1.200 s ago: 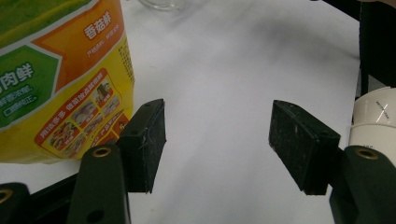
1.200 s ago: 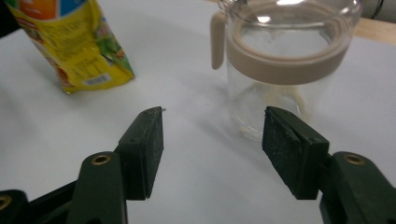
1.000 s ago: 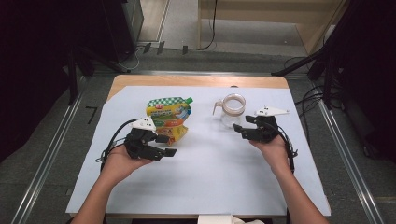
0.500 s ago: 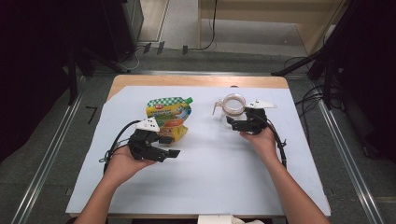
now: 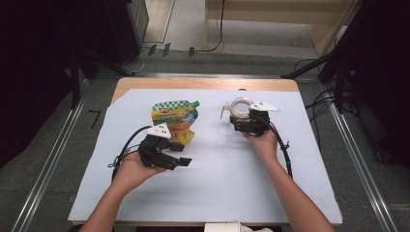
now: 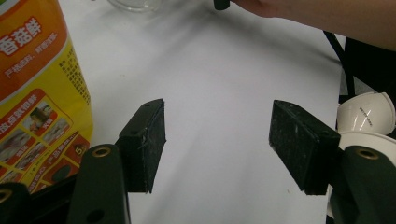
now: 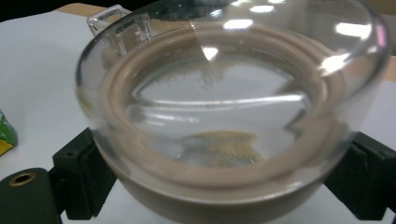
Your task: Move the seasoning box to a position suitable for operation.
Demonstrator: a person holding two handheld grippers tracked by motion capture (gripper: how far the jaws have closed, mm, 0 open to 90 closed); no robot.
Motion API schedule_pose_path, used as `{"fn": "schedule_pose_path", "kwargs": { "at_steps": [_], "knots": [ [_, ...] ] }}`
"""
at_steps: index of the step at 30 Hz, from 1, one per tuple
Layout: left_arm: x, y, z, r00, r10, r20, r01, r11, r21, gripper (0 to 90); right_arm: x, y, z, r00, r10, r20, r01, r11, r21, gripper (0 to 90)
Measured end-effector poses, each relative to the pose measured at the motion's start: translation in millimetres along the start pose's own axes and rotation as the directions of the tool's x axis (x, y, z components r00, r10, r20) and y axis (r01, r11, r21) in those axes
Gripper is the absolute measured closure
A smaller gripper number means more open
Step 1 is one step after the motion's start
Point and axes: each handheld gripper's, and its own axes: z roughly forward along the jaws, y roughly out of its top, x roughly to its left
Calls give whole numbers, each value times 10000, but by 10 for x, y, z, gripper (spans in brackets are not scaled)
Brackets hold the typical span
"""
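Observation:
A clear glass bowl (image 5: 240,106) with a tan ring and a small handle stands at the back right of the white mat. My right gripper (image 5: 240,121) reaches it from the near side. In the right gripper view the bowl (image 7: 233,116) sits between the two black jaws of that gripper (image 7: 224,186), which have just been opening; the pads stand close at its sides. A yellow and green spouted pouch (image 5: 174,121) lies at the back left. My left gripper (image 5: 181,155) is open just in front of it, with bare mat between its jaws (image 6: 217,140) and the pouch (image 6: 37,93) beside them.
The white mat (image 5: 217,193) covers a wooden table (image 5: 145,83). A white cup-like thing (image 6: 366,112) sits by the mat's near edge. Cables trail from both grippers. Dark stands and metal rails flank the table.
My right gripper has moved left and forward up to the glass bowl, so the bowl now stands between its jaws. The left hand has stayed put.

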Motion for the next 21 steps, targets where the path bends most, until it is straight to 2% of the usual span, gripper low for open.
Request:
{"fn": "schedule_pose_path", "kwargs": {
  "at_steps": [4, 8, 11, 16, 21],
  "knots": [
    [-6, -3, 14, 10000, 55, 42, -56, 9999, 88, 373, 6, -4, 8, 10000, -14, 70, 15, 10000, -88, 98],
    [2, -12, 22, 9999, 78, 146, -80, 9999, 139, 373, 22, -5, -11, 9988, -427, 233, 431, 9989, -189, 114],
    [6, -19, 17, 9999, 32, 130, -34, 9999, 114, 373, 28, 1, -28, 9984, -497, 284, 502, 9986, -159, 118],
    [21, -26, 17, 9999, -25, 166, 24, 10000, 74, 373, 8, 10, -77, 9996, -195, 206, 196, 9998, -56, 119],
    [2, -16, 54, 9996, 63, 265, -67, 9999, 151, 373, 15, 1, -178, 9997, -188, 134, 187, 9998, 93, 120]
  ]
}}
